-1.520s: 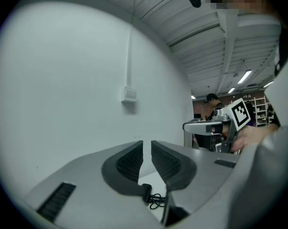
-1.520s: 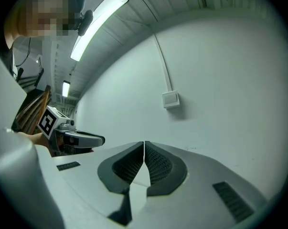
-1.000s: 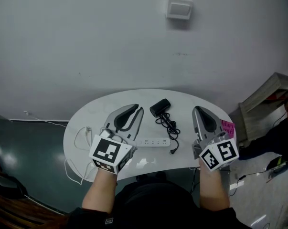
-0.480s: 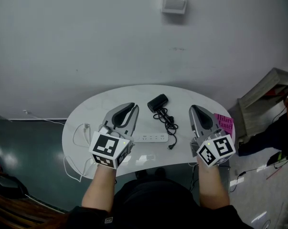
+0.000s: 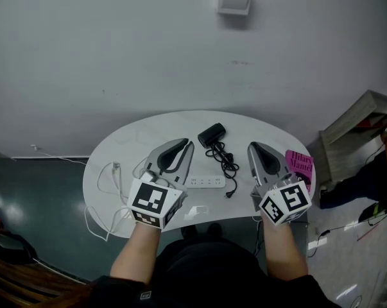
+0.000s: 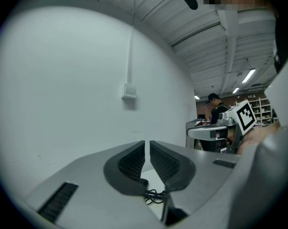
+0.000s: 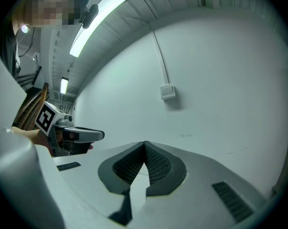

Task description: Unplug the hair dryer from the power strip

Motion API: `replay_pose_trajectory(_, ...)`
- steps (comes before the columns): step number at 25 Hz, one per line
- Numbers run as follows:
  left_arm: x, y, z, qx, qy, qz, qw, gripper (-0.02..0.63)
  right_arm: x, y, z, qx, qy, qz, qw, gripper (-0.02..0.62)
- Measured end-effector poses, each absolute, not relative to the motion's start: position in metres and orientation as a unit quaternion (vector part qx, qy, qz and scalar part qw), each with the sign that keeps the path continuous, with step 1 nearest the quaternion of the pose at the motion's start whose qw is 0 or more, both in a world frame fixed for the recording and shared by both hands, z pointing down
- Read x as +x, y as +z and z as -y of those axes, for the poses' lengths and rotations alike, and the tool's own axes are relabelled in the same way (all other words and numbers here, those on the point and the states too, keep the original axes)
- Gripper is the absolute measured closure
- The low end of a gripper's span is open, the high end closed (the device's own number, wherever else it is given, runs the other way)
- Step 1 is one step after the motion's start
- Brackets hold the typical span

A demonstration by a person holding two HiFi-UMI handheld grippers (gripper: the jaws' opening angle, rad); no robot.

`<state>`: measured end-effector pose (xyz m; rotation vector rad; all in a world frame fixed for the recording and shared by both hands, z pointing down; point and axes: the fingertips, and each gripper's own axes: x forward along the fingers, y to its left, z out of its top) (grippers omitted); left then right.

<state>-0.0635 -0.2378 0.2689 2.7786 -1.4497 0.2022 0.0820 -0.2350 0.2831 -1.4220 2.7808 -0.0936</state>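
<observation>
Closure of left claw (image 6: pixel 147 143) to an empty slit; right claw (image 7: pixel 144 144) pressed together, empty. Plug (image 5: pixel 230 194) lies beside power strip (image 5: pixel 205 182) on bench (image 5: pixel 126 147): unplugging apparently done.

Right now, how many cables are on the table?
2. A black cord lies tangled between the hair dryer and the power strip; a white cable loops at the table's left edge. The left claw or right claw may hide more.
</observation>
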Motion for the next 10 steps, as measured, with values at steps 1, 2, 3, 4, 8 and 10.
replay_pose_trajectory(1, -0.0635, 0.2690, 0.2375, 0.885, 0.064, 0.461, 0.001, 0.566, 0.0819, 0.2830, 0.2350, -0.456, -0.031, -0.890, 0.008, 0.561)
replay_pose_trajectory(2, -0.0636, 0.2695, 0.2374, 0.885, 0.064, 0.461, 0.002, 0.566, 0.0815, 0.2830, 0.2352, -0.456, -0.031, -0.889, 0.008, 0.561)
replay_pose_trajectory(3, -0.0638, 0.2704, 0.2375, 0.886, 0.065, 0.460, 0.004, 0.566, 0.0810, 0.2833, 0.2354, -0.456, -0.032, -0.890, 0.008, 0.561)
replay_pose_trajectory(4, -0.0640, 0.2714, 0.2376, 0.886, 0.065, 0.459, 0.006, 0.566, 0.0804, 0.2838, 0.2354, -0.455, -0.032, -0.890, 0.008, 0.561)
replay_pose_trajectory(8, -0.0653, 0.2747, 0.2373, 0.887, 0.067, 0.457, 0.009, 0.566, 0.0793, 0.2874, 0.2352, -0.456, -0.035, -0.889, 0.008, 0.561)
replay_pose_trajectory(10, -0.0662, 0.2762, 0.2371, 0.887, 0.066, 0.456, 0.010, 0.566, 0.0794, 0.2897, 0.2354, -0.457, -0.038, -0.889, 0.008, 0.561)
